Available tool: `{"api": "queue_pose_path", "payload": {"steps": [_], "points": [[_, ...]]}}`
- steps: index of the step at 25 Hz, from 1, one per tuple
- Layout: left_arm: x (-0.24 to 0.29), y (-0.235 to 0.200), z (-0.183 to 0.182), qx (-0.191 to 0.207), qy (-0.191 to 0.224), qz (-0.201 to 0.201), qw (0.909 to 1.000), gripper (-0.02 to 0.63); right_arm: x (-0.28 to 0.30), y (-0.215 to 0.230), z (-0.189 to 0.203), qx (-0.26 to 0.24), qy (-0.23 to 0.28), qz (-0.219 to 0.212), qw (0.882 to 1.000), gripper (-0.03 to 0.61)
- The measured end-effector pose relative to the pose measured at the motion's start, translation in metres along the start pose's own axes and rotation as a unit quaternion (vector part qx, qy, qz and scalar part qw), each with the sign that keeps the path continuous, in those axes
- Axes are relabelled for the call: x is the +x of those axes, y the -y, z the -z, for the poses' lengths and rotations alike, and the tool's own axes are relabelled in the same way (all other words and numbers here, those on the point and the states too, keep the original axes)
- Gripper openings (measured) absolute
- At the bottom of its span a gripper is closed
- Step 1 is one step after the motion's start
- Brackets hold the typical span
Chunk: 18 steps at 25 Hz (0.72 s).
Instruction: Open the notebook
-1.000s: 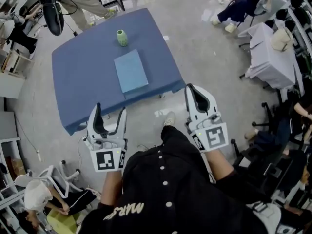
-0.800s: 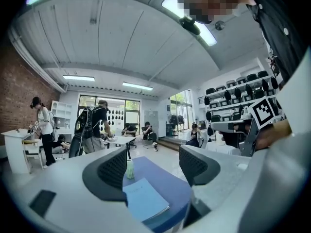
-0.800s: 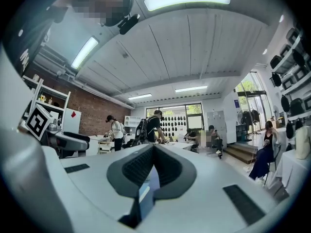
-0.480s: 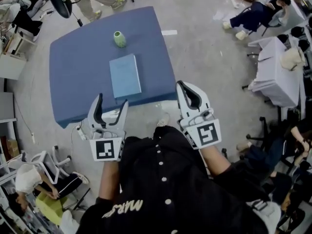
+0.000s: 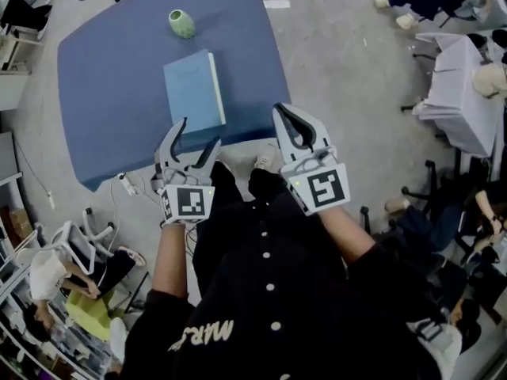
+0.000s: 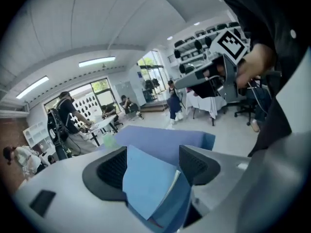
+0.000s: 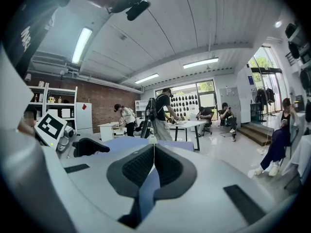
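left gripper (image 5: 200,133) has its jaws wide apart and holds nothing, at the near edge of the blue table (image 5: 103,101). right gripper (image 5: 283,114) has its jaws pressed together, empty. the notebook (image 5: 190,92) lies closed and flat on the table just beyond the left gripper, its light blue cover up, white page edges showing along its right side.

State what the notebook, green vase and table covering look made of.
Notebook: matte light-blue card cover, with white paper page edges at one side. Green vase: perhaps ceramic, with a smooth rounded body; too small to be sure. Table covering: matte blue cloth, draping over edges.
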State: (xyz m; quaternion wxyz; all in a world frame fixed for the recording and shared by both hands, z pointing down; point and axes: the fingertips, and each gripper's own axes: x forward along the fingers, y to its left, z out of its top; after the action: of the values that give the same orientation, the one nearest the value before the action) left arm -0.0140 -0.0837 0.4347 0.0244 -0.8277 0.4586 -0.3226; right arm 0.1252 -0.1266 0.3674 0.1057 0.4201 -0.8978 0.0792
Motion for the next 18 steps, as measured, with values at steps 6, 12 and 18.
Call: {"api": "queue_pose_path", "payload": {"steps": [6,12,18], "points": [[0.066,0.015,0.066,0.058,-0.052,0.061,0.9950,0.320,0.041,-0.003,0.053,0.024,-0.038,0.002,0.999,0.005],[0.110,0.028,0.091,0.075,-0.061,0.097,0.9905,0.319,0.069,0.011,0.082,0.035,-0.044,0.010,0.998,0.008],[0.124,0.036,0.097,0.088,-0.058,0.128,0.9861,0.289,0.075,0.015,0.093,0.051,-0.040,0.013,0.998,0.008]]}}
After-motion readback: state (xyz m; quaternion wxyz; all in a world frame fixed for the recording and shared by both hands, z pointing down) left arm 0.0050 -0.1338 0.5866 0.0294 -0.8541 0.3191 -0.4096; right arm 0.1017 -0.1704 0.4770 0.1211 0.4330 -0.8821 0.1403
